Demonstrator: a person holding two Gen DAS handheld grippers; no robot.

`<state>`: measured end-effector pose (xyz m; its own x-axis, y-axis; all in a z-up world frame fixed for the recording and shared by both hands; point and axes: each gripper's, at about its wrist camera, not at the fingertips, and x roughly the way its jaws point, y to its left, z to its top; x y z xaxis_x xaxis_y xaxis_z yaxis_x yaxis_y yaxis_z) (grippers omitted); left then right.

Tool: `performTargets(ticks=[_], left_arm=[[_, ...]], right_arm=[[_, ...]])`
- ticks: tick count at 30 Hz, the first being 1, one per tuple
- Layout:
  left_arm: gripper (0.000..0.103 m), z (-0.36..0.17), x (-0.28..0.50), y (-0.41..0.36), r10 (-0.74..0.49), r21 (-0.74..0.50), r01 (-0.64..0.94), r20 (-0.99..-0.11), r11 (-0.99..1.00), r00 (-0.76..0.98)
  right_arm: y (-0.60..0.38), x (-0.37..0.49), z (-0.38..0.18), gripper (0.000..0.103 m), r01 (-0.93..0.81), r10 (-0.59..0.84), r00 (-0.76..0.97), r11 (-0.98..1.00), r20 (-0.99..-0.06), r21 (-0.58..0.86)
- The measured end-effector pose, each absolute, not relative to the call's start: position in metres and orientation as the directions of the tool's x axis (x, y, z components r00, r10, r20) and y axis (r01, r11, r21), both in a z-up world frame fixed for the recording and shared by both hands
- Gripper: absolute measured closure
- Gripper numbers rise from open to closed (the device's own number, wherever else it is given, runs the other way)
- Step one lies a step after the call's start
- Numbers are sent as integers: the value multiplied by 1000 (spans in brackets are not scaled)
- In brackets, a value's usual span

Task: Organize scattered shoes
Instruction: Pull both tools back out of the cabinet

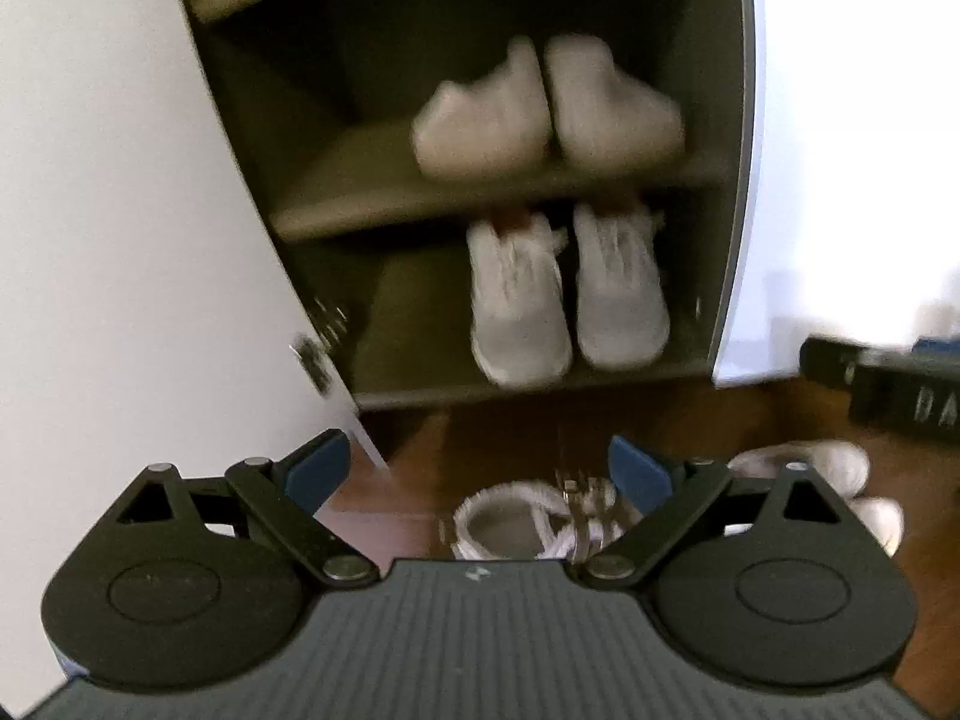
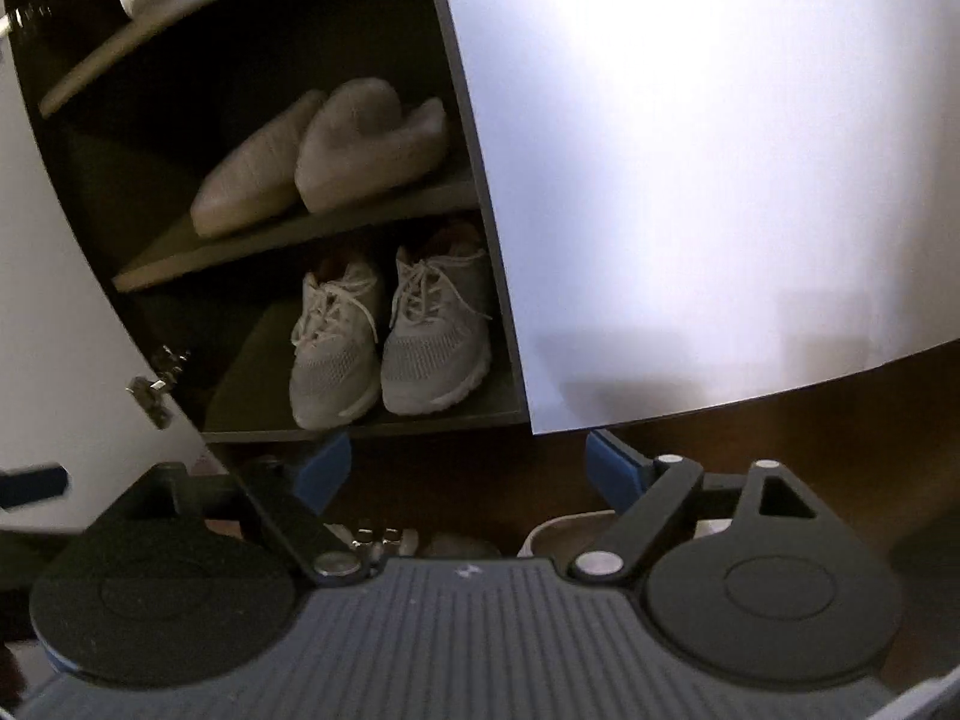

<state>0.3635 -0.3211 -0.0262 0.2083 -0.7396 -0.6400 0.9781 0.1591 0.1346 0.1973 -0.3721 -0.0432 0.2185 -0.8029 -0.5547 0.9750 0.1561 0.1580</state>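
Sneaker (image 1: pixel 528 519) sits bottom centre of the left view, just under and between your left gripper (image 1: pixel 480 471), jaws spread and empty, opening up, long axis approx. toward frame right. Right gripper (image 2: pixel 468 468) is spread too, holding nothing, w/ another shoe (image 2: pixel 570 531) low right. Cabinet (image 1: pixel 729 192) ahead: bottom shelf holds a pair (image 1: pixel 567 294), slippers (image 1: pixel 546 105) above, so free room is left of them.

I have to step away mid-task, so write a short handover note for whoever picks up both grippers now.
Left gripper: open, holding nothing, above a white sneaker on the floor.
Right gripper: open, holding nothing, facing the open cabinet.
Done: grey lace-up sneakers paired on the bottom shelf, fuzzy slippers on the shelf above.
Left: the white sneaker and another white shoe beside it still lie on the floor; shelve them.
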Motion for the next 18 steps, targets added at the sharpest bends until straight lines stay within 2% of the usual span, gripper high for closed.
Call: performTargets(ticks=[5, 8, 13, 18], left_arm=[[1, 62, 355, -291, -789, 163, 963, -553, 212, 268], [1, 105, 349, -272, -809, 172, 954, -505, 247, 301], [1, 140, 338, -251, -810, 142, 946, -489, 291, 322], [1, 144, 329, -237, -810, 97, 947, -496, 306, 313]], right_arm=[[-342, 192, 24, 9, 964, -856, 264, 219, -445, 150], [-324, 189, 60, 6, 961, -877, 276, 241, -394, 138], [-295, 180, 104, 4, 961, -904, 273, 246, -329, 124], [-278, 159, 125, 2, 967, -929, 252, 230, -270, 110]])
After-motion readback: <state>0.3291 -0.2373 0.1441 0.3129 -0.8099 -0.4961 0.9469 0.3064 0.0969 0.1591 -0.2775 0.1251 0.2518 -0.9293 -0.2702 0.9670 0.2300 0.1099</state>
